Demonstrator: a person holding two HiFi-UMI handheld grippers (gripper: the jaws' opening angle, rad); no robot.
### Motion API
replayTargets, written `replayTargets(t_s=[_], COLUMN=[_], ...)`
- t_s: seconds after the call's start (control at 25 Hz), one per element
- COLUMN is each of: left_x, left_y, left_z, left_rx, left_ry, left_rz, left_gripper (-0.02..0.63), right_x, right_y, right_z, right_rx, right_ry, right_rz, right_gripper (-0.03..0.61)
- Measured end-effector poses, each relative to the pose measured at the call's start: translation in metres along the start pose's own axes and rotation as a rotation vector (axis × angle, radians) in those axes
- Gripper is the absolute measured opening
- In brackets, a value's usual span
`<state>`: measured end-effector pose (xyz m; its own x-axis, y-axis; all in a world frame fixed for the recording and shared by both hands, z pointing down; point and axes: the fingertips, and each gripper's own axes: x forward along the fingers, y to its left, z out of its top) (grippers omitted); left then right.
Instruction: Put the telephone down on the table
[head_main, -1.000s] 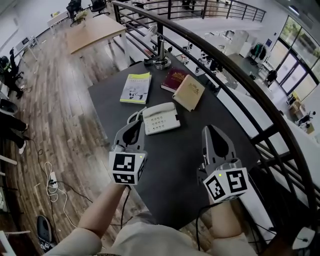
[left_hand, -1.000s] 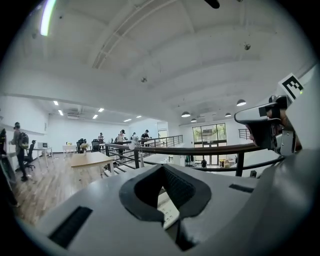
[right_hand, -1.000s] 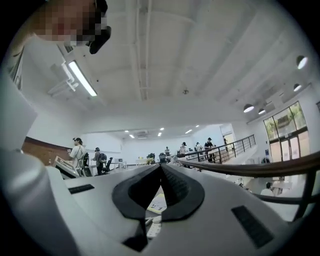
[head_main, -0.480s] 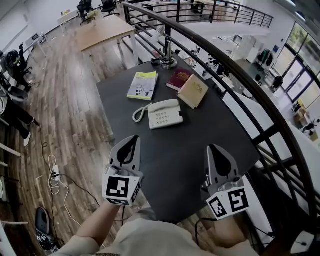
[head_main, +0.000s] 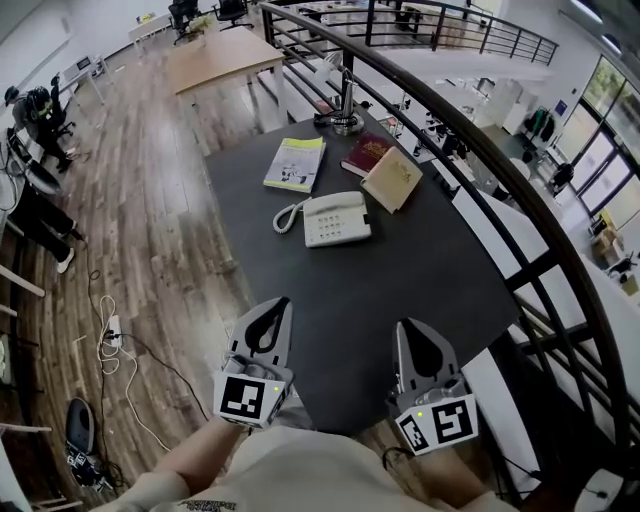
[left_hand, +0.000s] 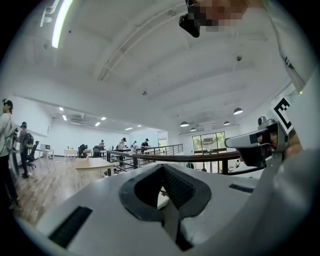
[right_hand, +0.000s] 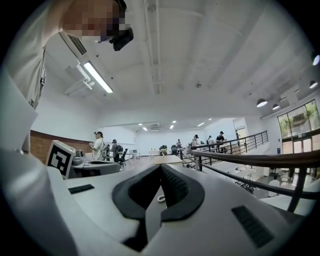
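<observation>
Telephone (head_main: 336, 218) on table (head_main: 410, 270), far beyond left tongs (head_main: 277, 305) and right tongs (head_main: 406, 327), both clenched

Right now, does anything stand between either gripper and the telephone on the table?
Nothing visible does. The telephone sits on the dark table, and only bare tabletop lies between it and the left gripper and right gripper, both at the near edge with jaws together and empty. The books lie beyond the telephone, off the path.

Open-plan office mezzanine, black railing (head_main: 480, 150), wooden desk (head_main: 215, 58), office chairs (head_main: 186, 12), people at workstations (head_main: 36, 112), plank floor (head_main: 130, 200)
</observation>
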<state>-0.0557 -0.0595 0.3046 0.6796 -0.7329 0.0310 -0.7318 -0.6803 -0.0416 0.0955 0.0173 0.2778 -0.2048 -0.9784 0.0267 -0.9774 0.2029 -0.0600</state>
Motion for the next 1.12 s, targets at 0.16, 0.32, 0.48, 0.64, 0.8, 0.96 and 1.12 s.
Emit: replayTargets(t_s=[0.16, 0.32, 0.48, 0.64, 0.8, 0.96, 1.12], left_x=[-0.006, -0.010, -0.015, -0.015, -0.018, -0.023, -0.025], left_y=[-0.008, -0.013, -0.011, -0.012, -0.012, -0.016, -0.020], left_z=[0.000, -0.004, -0.004, 0.000, 0.003, 0.002, 0.002], left_rx=[0.007, 0.019, 0.013, 0.004, 0.006, 0.013, 0.017], left_ry=[0.009, 0.022, 0.077, 0.022, 0.019, 0.032, 0.031], left_rz=[-0.005, -0.003, 0.008, 0.001, -0.001, 0.003, 0.011], left_gripper=[0.005, 0.005, 0.005, 0.005, 0.005, 0.005, 0.005], right_x=[-0.002, -0.004, -0.006, -0.007, -0.007, -0.011, -0.016], right_y=[0.015, 0.021, 0.019, 0.016, 0.015, 0.016, 0.014], right_z=[-0.010, -0.009, -0.003, 0.000, 0.005, 0.007, 0.006], right_rx=[0.009, -0.001, -0.008, -0.012, -0.016, -0.018, -0.022], right_ry=[0.015, 0.012, 0.001, -0.011, -0.015, -0.019, -0.021], right_rz=[0.031, 0.049, 0.044, 0.031, 0.029, 0.034, 0.031], right_gripper=[0.003, 0.002, 0.002, 0.002, 0.002, 0.002, 0.002])
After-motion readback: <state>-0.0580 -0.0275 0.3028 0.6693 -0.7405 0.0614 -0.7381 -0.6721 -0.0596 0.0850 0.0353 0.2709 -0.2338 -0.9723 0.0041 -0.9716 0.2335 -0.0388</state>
